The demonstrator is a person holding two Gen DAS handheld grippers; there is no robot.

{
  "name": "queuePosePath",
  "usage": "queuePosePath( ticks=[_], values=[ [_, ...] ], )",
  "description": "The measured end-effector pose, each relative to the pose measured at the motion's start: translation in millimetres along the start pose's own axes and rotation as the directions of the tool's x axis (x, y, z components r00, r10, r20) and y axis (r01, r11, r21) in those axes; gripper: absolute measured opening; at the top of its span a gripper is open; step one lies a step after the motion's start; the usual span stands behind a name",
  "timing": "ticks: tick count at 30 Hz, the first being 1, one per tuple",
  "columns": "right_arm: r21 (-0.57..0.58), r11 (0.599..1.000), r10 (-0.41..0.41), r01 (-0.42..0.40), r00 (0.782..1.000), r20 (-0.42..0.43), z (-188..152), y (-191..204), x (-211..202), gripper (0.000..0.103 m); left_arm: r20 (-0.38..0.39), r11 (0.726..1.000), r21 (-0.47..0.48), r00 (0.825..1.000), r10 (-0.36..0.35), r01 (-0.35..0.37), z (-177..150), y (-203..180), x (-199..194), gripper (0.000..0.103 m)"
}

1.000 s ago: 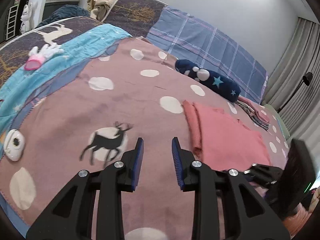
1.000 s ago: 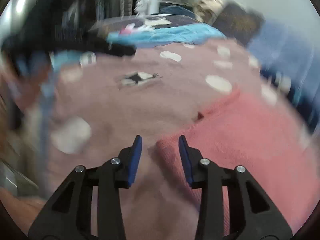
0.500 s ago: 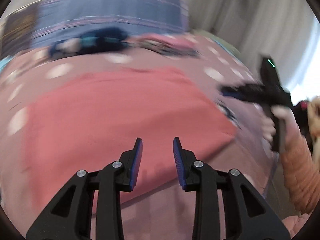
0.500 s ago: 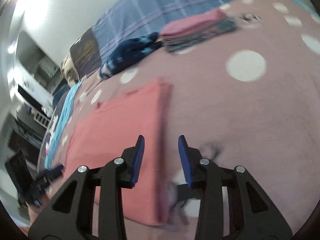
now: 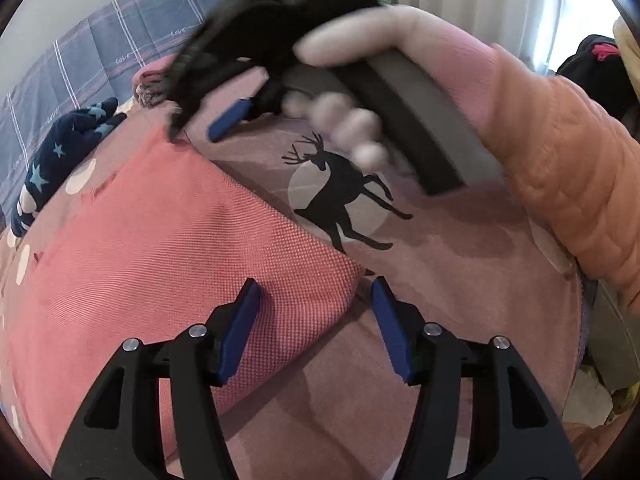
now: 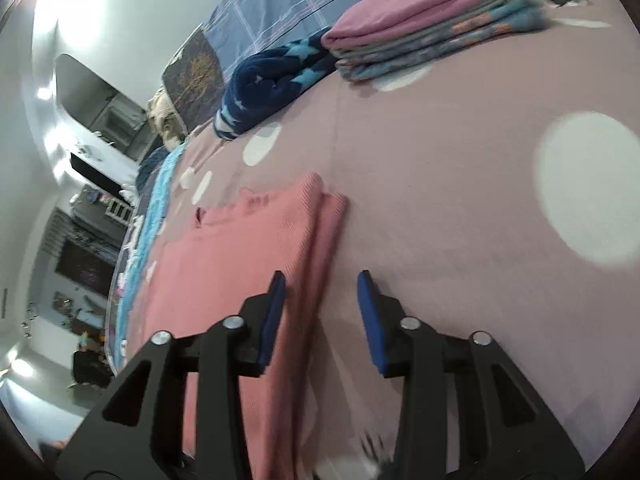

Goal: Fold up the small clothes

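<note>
A pink knit garment (image 5: 152,248) lies flat and partly folded on the mauve polka-dot bedspread (image 5: 460,264). My left gripper (image 5: 316,320) is open, its jaws straddling the garment's near right corner. My right gripper (image 6: 322,316) is open, low over the garment's folded right edge (image 6: 316,248). In the left wrist view the right gripper (image 5: 228,120) is blurred, held by a hand in an orange sleeve at the garment's far corner.
A navy star-print bundle (image 6: 276,76) and a stack of folded clothes (image 6: 432,28) lie near the plaid pillows (image 6: 288,12). A black deer print (image 5: 344,196) marks the bedspread right of the garment. A turquoise blanket (image 6: 156,200) runs along the far side.
Both grippers have swung over to the pink garment's right edge. The left gripper's jaws opened wider and now straddle its corner. The right gripper dropped closer to the folded edge.
</note>
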State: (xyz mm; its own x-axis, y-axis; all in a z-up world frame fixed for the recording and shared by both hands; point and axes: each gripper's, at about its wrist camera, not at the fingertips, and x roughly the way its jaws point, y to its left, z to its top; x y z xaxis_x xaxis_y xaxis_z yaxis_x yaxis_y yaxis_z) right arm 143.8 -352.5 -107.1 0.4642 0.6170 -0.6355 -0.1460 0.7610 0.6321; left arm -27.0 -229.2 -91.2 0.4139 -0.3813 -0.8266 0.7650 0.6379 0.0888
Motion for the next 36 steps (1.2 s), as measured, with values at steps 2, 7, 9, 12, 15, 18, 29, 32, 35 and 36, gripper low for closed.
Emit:
queuePosePath(
  ticks=[2,7,9,12,15,18,29,32,35,36],
  values=[
    [-0.011,1.0,0.025,-0.025,0.999,-0.02,12,4,13,0.06,0.0,1.0,-0.018,1.0,-0.019,0.019,0,3,0,0.059],
    [-0.042,0.999,0.013,-0.012,0.999,0.033,30,22,20,0.006,0.006,0.993,-0.044,0.994,-0.105,0.105,-1,10,1,0.046],
    [-0.099,0.995,0.0,0.007,0.997,0.071,28,34,15,0.006,0.014,0.993,-0.024,0.993,-0.115,0.115,-4,8,-1,0.046],
    [-0.166,0.972,-0.166,0.166,0.986,0.011,24,27,40,0.008,0.019,0.991,0.02,0.991,-0.132,0.131,-9,-2,-3,0.046],
    [-0.073,0.994,-0.076,0.078,0.997,0.021,21,6,31,0.013,0.028,0.991,0.037,0.991,-0.132,0.13,-11,-7,-5,0.046],
    [-0.065,0.988,-0.137,0.143,0.987,0.079,12,11,-4,0.026,0.043,0.987,-0.002,0.986,-0.158,0.159,-16,-2,-12,0.046],
    [-0.297,0.952,0.075,-0.077,0.997,-0.018,-132,75,-76,0.025,0.126,0.949,-0.313,0.989,0.072,-0.029,-93,105,-95,0.048],
    [-0.343,0.924,-0.191,0.168,0.981,-0.033,-164,71,-52,0.025,0.062,0.861,-0.48,0.973,0.224,-0.168,-143,161,-114,0.048],
    [-0.339,0.912,-0.235,0.229,0.972,0.024,-176,69,-57,0.015,-0.087,0.768,-0.555,0.941,0.328,-0.319,-197,201,-113,0.05],
    [-0.327,0.913,-0.25,0.245,0.968,0.029,-174,73,-60,0.015,-0.087,0.759,-0.57,0.941,0.326,-0.315,-210,207,-113,0.052]
  ],
)
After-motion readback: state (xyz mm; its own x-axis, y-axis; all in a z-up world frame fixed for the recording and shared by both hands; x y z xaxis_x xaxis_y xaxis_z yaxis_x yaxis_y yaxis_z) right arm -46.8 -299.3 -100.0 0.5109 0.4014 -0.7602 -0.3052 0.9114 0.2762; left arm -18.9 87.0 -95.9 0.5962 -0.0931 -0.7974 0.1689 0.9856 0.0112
